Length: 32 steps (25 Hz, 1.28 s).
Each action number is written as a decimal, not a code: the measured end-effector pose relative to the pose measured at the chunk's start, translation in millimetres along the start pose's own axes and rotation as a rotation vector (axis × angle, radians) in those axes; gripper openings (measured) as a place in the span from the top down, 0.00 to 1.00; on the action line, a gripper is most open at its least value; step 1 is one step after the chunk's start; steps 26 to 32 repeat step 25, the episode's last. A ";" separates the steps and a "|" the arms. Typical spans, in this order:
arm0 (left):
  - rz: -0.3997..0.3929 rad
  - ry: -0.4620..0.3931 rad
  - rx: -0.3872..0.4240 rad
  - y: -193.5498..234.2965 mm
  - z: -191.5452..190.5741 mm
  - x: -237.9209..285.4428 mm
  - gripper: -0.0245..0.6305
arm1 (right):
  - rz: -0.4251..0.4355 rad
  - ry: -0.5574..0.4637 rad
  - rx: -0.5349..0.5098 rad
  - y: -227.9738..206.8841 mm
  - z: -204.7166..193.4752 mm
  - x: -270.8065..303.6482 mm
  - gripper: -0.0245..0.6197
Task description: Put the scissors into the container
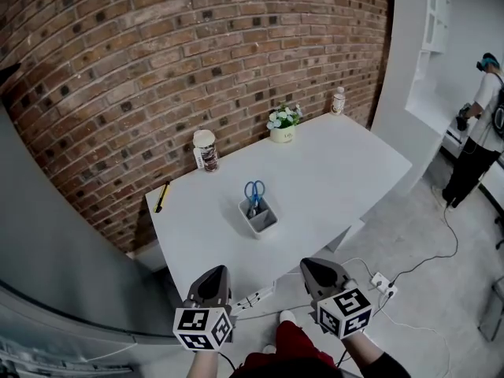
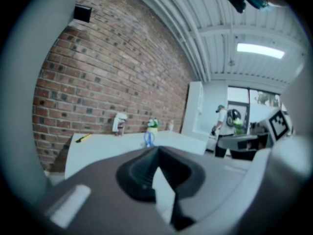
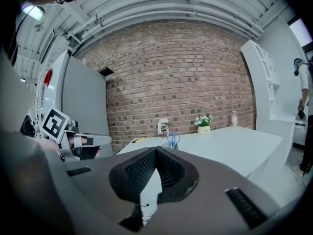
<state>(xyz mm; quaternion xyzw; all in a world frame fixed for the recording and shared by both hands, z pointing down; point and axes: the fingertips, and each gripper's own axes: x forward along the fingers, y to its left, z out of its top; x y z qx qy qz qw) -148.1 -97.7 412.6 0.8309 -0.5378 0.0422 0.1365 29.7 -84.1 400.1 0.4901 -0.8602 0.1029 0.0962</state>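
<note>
Scissors (image 1: 253, 190) in the container (image 1: 261, 220), both my claws shut and empty.
One blue-handled pair stands handles-up in the one white tub, mid-table (image 1: 339, 172). My two grippers, left gripper (image 1: 218, 269) and right gripper (image 1: 309, 263), hang short of the near edge, jaws pressed together.

You're in a bare studio or lab space: brick wall (image 1: 157, 69) at 11 o'clock, white table (image 1: 331, 172) at 12, and at 2 a power strip (image 1: 383, 282) and cable (image 1: 457, 246) on the concrete floor (image 1: 409, 227), with another person (image 1: 476, 132) working beyond.
</note>
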 end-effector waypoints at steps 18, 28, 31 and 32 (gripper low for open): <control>-0.031 0.000 -0.011 -17.5 -13.5 -36.7 0.96 | -0.050 -0.020 0.000 15.7 -13.7 -32.8 0.95; -0.033 0.001 -0.009 -17.5 -16.0 -38.8 0.96 | -0.063 -0.022 0.009 16.8 -19.0 -37.3 0.95; -0.033 0.001 -0.009 -17.5 -16.0 -38.8 0.96 | -0.063 -0.022 0.009 16.8 -19.0 -37.3 0.95; -0.033 0.001 -0.009 -17.5 -16.0 -38.8 0.96 | -0.063 -0.022 0.009 16.8 -19.0 -37.3 0.95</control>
